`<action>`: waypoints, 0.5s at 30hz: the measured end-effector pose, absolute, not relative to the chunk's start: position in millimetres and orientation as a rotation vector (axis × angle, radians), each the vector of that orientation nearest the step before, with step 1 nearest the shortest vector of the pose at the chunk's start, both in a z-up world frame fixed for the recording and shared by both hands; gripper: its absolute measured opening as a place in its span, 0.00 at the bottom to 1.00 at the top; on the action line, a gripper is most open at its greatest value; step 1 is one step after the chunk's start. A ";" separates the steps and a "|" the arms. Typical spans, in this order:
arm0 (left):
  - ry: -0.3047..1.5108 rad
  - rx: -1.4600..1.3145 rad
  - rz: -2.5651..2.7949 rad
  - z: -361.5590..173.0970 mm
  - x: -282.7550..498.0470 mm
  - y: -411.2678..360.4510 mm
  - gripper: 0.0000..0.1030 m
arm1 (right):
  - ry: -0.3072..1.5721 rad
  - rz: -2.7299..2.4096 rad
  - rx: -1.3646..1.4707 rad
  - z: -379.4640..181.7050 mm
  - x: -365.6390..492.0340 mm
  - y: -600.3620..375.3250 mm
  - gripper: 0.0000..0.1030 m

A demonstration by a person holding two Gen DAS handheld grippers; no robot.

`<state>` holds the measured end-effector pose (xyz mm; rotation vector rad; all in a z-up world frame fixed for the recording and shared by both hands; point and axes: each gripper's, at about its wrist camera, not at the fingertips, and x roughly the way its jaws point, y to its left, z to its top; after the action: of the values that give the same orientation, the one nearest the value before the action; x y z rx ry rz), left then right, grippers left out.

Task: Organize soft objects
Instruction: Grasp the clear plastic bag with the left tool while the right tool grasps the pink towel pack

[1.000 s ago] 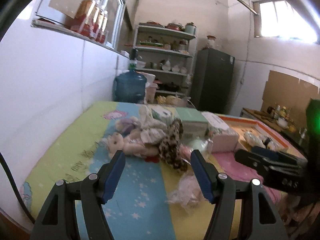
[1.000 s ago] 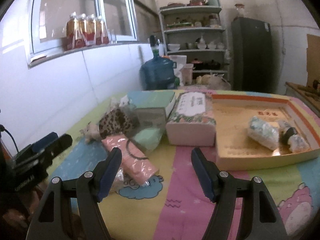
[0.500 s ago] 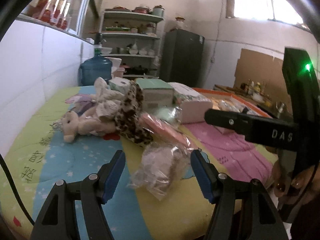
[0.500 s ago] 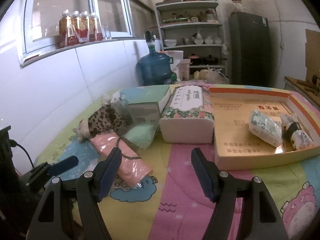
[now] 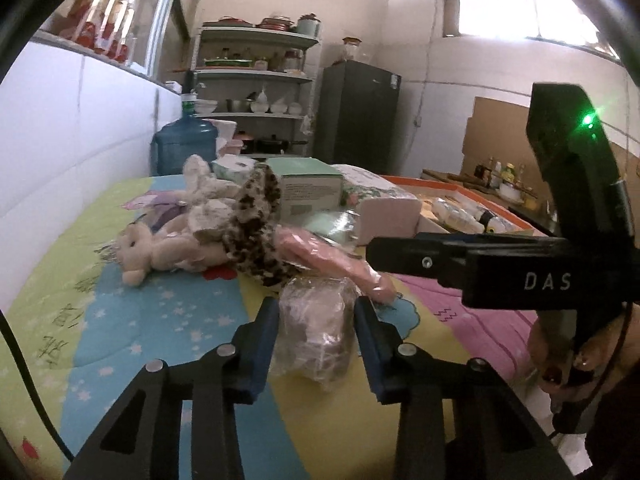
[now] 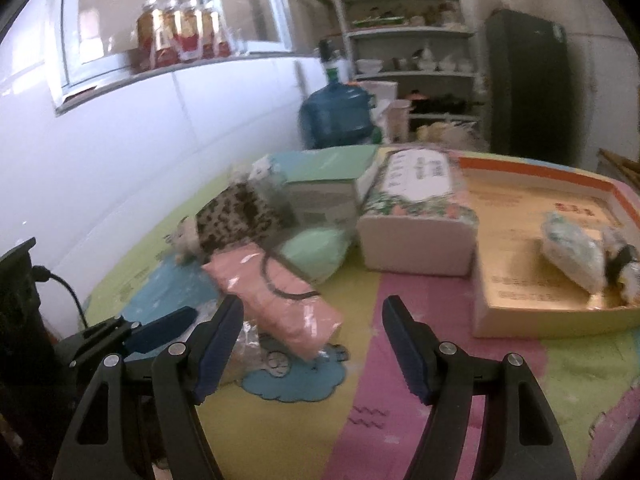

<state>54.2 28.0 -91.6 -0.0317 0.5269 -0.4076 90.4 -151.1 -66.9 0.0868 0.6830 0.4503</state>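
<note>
My left gripper (image 5: 316,320) is shut on a clear plastic bag of beige soft stuff (image 5: 316,328) lying on the colourful mat. Behind it lie a pink packet (image 5: 332,264), a leopard-print plush (image 5: 252,232) and a pale plush toy (image 5: 160,248). My right gripper (image 6: 312,332) is open and empty above the mat, with the pink packet (image 6: 276,300) just beyond its left finger. The orange-rimmed tray (image 6: 532,320) at right holds two wrapped soft items (image 6: 572,252). The left gripper's blue finger (image 6: 160,330) shows at lower left in the right wrist view.
A tissue pack (image 6: 416,224), a green box (image 6: 320,184) and a green pouch (image 6: 316,248) crowd the mat's middle. A white tiled wall (image 6: 120,152) runs along the left. A water jug (image 6: 336,116), shelves and a fridge stand behind. The right gripper's body (image 5: 500,268) crosses the left wrist view.
My left gripper has moved forward onto the clear bag and closed on it. My right gripper has shifted a little left and nearer the pink packet, still open.
</note>
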 end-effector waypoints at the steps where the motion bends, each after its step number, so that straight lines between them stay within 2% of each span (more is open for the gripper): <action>1: 0.523 -0.040 -0.396 -90.6 52.8 32.8 0.38 | 0.692 0.470 0.084 -67.9 93.5 -149.1 0.71; 15: 0.479 -0.098 -0.281 -74.0 48.2 82.6 0.38 | 0.794 0.651 -0.139 -85.1 127.8 -116.2 0.71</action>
<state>48.2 82.6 -74.0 -0.0979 0.4789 -0.2806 127.8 -116.2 -85.1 -0.1391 0.7940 0.6508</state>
